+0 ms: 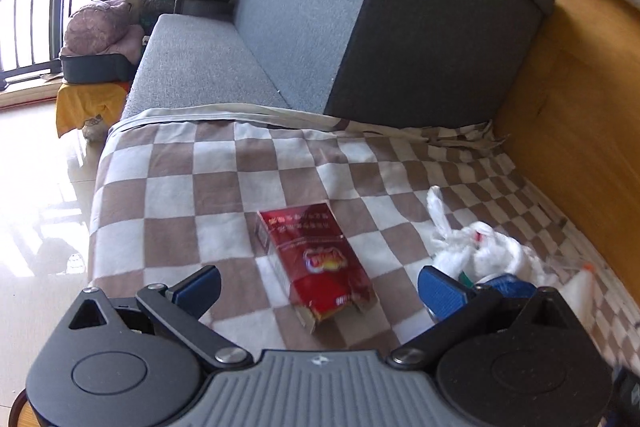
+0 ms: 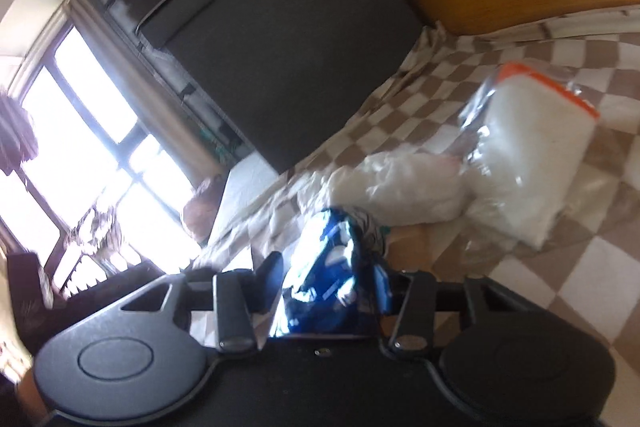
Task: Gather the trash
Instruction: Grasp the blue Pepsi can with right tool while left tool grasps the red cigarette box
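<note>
Right gripper [image 2: 328, 291]: clenched on a crumpled blue and white wrapper [image 2: 328, 267], which fills the gap between both fingers. No earlier state is reported here.

Left gripper [image 1: 320, 287]: released, fingers spread wide, hovering above the checked blanket [image 1: 200, 187] with nothing between them. A red cigarette pack [image 1: 316, 263] lies flat on the blanket just beyond and between the fingers, its near end torn open; its contents cannot be made out.

To the right of the pack lies a crumpled white plastic bag [image 1: 476, 247], its handles loose; something red shows faintly inside, but it cannot be identified. In the right wrist view, a clear plastic pouch with an orange strip [image 2: 532, 147] lies farther out, holding white material, touching the white bag.

Beyond the blanket stands a grey sofa block [image 1: 360, 27]. A wooden panel [image 1: 580, 107] borders the far right.
</note>
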### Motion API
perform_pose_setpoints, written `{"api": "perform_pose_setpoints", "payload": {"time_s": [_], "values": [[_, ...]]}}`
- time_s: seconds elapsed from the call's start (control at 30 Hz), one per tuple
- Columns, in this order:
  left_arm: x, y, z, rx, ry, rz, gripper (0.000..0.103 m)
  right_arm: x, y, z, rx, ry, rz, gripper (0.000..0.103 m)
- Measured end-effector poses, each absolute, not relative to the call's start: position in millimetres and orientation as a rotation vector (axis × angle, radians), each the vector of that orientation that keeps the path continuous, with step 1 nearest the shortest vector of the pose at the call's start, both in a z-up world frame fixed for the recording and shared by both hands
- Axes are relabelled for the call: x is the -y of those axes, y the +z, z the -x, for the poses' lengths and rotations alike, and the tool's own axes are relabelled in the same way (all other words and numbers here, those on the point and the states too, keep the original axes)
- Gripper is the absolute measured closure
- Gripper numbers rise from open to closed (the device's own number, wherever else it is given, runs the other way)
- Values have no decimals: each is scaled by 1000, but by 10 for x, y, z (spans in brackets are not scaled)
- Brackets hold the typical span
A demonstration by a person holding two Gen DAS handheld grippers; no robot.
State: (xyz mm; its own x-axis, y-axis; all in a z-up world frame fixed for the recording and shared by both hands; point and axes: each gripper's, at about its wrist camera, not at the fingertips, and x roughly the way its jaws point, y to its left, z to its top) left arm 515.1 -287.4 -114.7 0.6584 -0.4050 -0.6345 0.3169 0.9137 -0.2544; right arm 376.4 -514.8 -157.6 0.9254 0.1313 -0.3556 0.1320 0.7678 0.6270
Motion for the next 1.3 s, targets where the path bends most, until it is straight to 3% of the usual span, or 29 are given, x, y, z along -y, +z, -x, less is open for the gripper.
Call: {"api": "perform_pose_setpoints", "payload": {"time_s": [0.53, 0.63, 0.7, 0.8, 1.3], "values": [[3263, -1322, -5588, -873, -198, 106, 0, 5030, -1542, -3804, -480, 128, -631, 60], [3295, -1331, -5584, -880, -195, 53, 8, 5037, -1538, -3787, -486, 139, -625, 60], [3296, -1325, -5566, -862, -179, 10, 26, 5051, -1537, -3778, -487, 141, -626, 59], [3260, -1320, -5538, -830, -214, -35, 44, 5091, -1540, -3764, -484, 136, -626, 59], [3520, -1307, -4723, -642, -650, -279, 48, 5312, -1635, -3712, -488, 101, -762, 60]]}}
